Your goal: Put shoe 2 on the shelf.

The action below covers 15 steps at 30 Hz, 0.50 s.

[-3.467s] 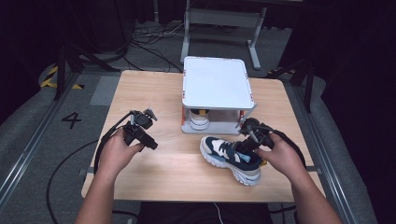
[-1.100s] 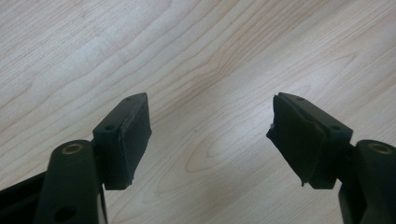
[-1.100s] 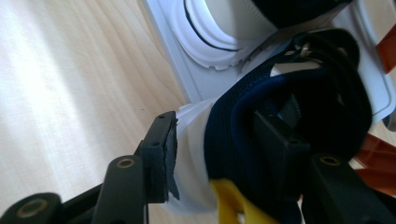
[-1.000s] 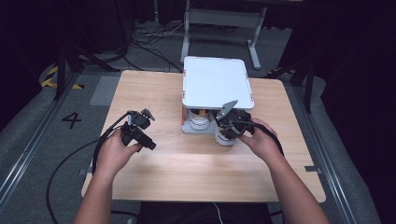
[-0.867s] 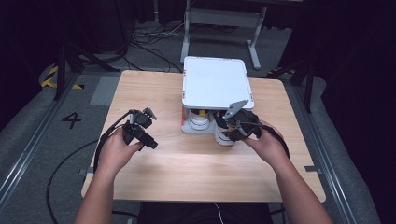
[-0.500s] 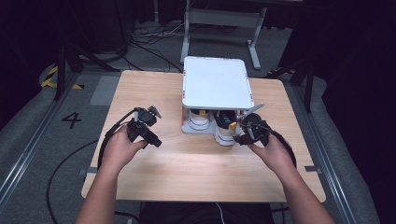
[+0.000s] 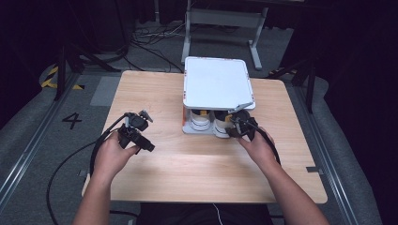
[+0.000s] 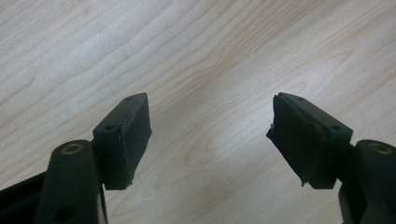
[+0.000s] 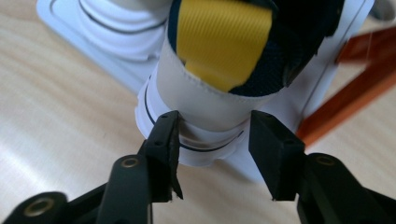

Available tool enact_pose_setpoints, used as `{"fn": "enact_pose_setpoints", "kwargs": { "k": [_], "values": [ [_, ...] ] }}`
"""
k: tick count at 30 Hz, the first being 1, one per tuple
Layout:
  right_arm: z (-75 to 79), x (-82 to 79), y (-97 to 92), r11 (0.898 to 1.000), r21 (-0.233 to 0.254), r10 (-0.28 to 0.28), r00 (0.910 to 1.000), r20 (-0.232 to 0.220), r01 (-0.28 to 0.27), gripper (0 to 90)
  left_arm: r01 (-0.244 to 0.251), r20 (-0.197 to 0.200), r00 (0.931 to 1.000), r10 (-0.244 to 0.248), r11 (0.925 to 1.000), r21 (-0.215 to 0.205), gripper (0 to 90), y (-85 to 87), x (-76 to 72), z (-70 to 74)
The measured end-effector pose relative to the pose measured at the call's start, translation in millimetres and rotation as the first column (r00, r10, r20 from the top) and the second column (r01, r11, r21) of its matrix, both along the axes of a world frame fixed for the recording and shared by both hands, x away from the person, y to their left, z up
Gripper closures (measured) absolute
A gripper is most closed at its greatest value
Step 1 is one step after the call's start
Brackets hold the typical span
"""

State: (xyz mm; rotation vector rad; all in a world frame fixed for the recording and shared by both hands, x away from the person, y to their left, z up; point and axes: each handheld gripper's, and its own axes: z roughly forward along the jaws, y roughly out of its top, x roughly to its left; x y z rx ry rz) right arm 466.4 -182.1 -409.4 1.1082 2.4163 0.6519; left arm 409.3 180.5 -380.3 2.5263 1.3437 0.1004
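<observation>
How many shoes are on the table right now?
2: both sit heel-out under the white rack, the left shoe beside the right shoe, whose heel is at the right gripper. More could be hidden under the rack.

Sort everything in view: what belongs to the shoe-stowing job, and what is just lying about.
In the job:
- right tool, open jaws either side of the shoe heel
- second shoe
- white rack holding both shoes

Lying about:
- left tool, open over bare table
- metal stand and floor cables beyond
</observation>
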Motion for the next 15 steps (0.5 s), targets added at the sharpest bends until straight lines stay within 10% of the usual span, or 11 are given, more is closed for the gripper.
{"fn": "enact_pose_setpoints", "kwargs": {
  "k": [9,15],
  "values": [
    [-12.7,4.9,10.6,0.997,-0.073,0.022,0.982,0.188,-0.008,66.4,-0.016,-0.013,0.9998,0.016,0.9998,-0.014,28.6,2.7,-2.3,-2.8],
    [-3.6,-4.0,7.8,0.998,-0.051,0.042,0.9867,0.157,-0.034,64.4,-0.009,-0.016,0.9998,0.009,0.9998,-0.017,28.6,0.7,0.5,-2.3]
  ]
}}
